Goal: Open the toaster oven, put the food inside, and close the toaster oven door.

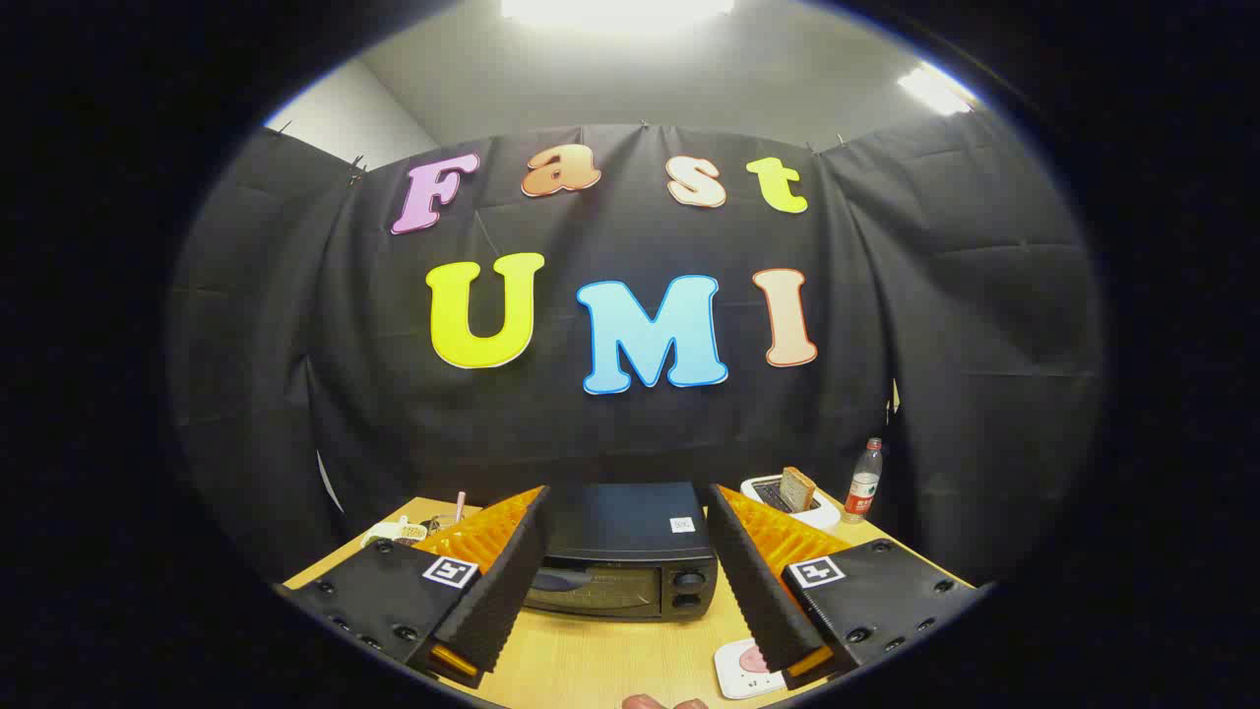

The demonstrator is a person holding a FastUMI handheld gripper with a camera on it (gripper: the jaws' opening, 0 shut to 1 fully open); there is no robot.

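A black toaster oven [630, 551] stands on the wooden table [600, 665] with its glass door shut and two knobs on its right side. It sits beyond my fingers, framed by the gap between them. My gripper [630, 615] is open, its two ridged black fingers [502, 581] spread wide with nothing between them. A small white plate [740, 672] with a pink piece of food lies on the table by the right finger, partly hidden by it.
A white toaster [792, 499] with a slice of bread stands behind the oven at the right, beside a water bottle [863, 481]. Small items [413, 530] lie at the table's far left. A bit of a hand [661, 702] shows at the near table edge.
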